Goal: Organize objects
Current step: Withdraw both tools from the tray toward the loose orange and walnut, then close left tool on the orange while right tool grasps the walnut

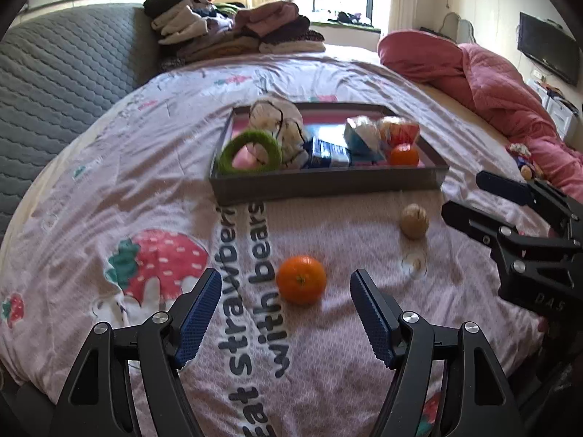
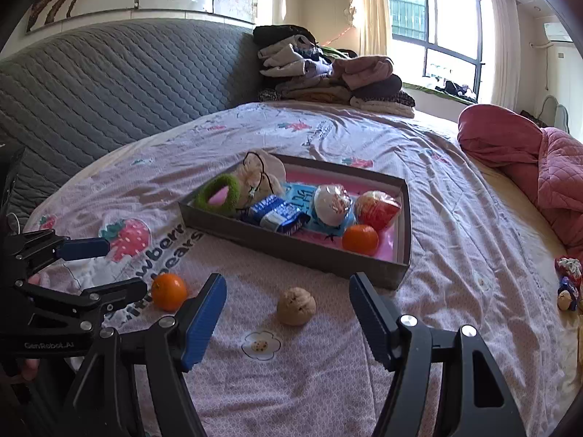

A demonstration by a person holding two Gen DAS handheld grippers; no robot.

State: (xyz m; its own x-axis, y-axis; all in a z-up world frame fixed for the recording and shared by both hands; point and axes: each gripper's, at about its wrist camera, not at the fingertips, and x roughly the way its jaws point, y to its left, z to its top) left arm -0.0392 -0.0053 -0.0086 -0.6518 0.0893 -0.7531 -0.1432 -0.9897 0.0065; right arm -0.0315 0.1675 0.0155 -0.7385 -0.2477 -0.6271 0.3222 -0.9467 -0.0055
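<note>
With both claws spread wide and empty, the left gripper [image 1: 286,309] frames the orange [image 1: 301,279] at lower centre; the right gripper [image 2: 288,313] frames the walnut [image 2: 296,306]. On soft bedding, a glancing touch could roll either away from the tray [image 2: 291,251].

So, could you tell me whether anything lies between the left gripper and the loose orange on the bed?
Nothing visible does. The left gripper is open, and the orange sits on bare bedspread just ahead of its fingertips, with the walnut off to one side.
</note>
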